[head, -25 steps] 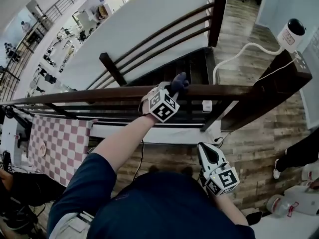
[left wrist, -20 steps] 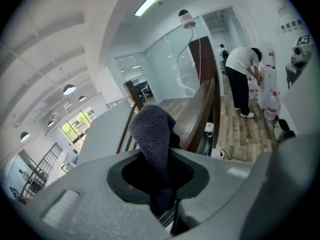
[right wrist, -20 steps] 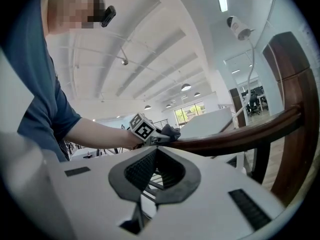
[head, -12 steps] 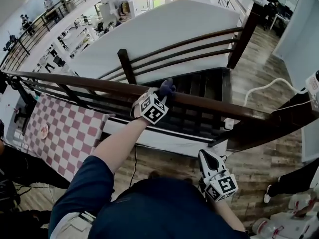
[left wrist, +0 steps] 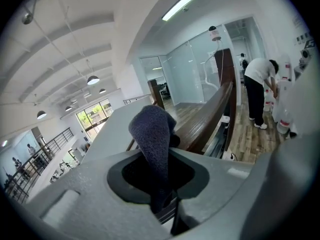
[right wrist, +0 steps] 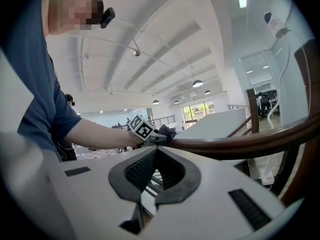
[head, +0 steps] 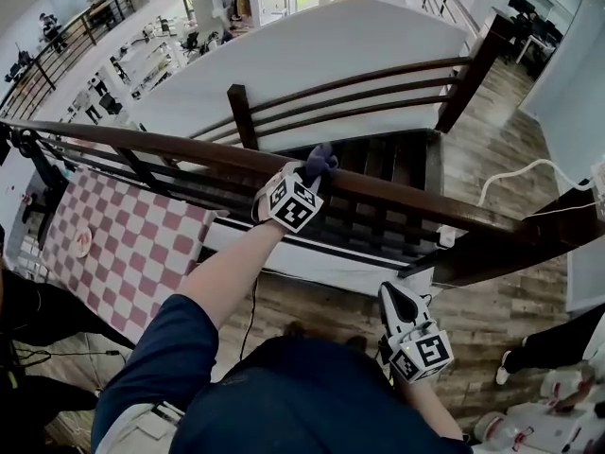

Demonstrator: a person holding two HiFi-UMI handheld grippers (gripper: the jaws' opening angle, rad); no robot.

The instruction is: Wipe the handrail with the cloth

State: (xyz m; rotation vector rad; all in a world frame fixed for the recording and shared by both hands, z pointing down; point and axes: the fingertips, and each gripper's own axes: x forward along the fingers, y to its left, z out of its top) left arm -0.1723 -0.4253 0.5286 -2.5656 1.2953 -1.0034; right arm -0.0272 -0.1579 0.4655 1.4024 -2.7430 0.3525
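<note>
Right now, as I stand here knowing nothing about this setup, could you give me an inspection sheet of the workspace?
Surface: dark wooden handrail running across above a stairwell.
Job's things: dark cloth lying on top of the handrail.
Clutter: plastic bottles on the floor at lower right.
Grippers: left gripper shut on the cloth at the handrail; right gripper shut, holding nothing, low and short of the handrail.
Cables: white cable looping near the right post.
Surroundings: checked floor on the level below; wood plank floor here; a person bending over further along the landing.
</note>
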